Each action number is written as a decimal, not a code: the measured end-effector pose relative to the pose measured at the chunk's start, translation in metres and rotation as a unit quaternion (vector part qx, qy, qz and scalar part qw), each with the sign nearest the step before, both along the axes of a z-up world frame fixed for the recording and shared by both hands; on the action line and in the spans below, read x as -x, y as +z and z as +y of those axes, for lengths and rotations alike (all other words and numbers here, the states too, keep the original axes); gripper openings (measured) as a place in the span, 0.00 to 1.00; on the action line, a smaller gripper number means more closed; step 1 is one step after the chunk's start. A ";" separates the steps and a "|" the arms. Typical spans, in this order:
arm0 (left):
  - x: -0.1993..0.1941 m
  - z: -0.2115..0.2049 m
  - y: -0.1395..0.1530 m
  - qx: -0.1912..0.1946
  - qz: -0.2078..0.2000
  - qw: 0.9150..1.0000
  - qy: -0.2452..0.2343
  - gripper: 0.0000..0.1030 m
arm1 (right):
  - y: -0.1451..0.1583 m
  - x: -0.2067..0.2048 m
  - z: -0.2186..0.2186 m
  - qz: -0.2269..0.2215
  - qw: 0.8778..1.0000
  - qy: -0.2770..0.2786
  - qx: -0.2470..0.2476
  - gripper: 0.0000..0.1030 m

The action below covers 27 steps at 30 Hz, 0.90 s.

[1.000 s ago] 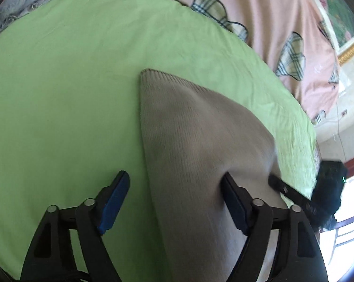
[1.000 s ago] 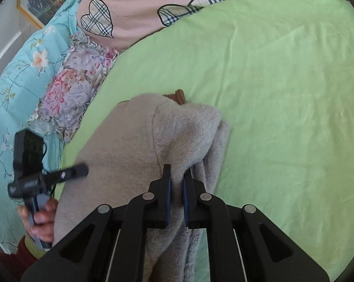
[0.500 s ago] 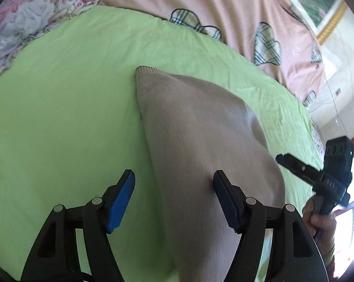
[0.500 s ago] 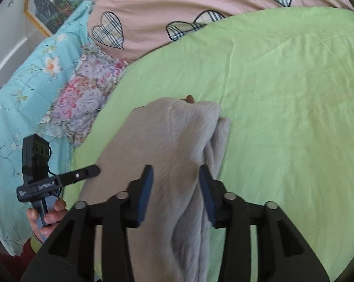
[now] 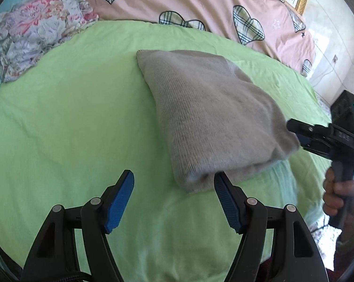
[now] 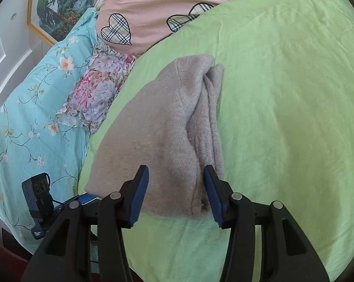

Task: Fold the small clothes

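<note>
Green sheet (image 5: pixel 59 117) covers the bed in the left wrist view, where the folded beige knit garment (image 5: pixel 207 117) lies near the middle and the left claw (image 5: pixel 174 199) hangs spread and empty just short of its near corner. From the right wrist view, the right claw (image 6: pixel 175 192) gapes released over the garment's (image 6: pixel 167 127) near edge, layered folds on its right side; the fold looks finished, so next likely comes tidying or clearing away.

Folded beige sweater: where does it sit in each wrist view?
Left wrist: folded beige sweater centre-right, ahead of the open left gripper.
Right wrist: sweater centre, near edge between the open right gripper fingers.
Shared landmark: pink heart-print quilt along the top.
</note>
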<state>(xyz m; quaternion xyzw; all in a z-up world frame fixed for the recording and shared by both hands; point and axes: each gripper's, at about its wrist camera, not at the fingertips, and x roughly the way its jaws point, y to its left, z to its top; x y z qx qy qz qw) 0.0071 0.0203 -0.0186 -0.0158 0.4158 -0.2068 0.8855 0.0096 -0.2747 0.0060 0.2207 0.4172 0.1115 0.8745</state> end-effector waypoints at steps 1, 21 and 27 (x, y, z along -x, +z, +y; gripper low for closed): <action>-0.001 -0.002 -0.002 -0.003 -0.002 1.000 0.005 0.67 | 0.000 0.000 0.002 -0.002 1.000 0.000 0.002 0.48; 0.001 -0.020 -0.019 -0.039 0.003 0.997 0.070 0.07 | 0.046 0.010 0.013 -0.058 0.989 0.036 0.132 0.08; -0.004 -0.009 -0.024 -0.015 0.030 0.997 0.072 0.08 | -0.014 -0.003 -0.001 0.018 0.987 0.022 0.156 0.08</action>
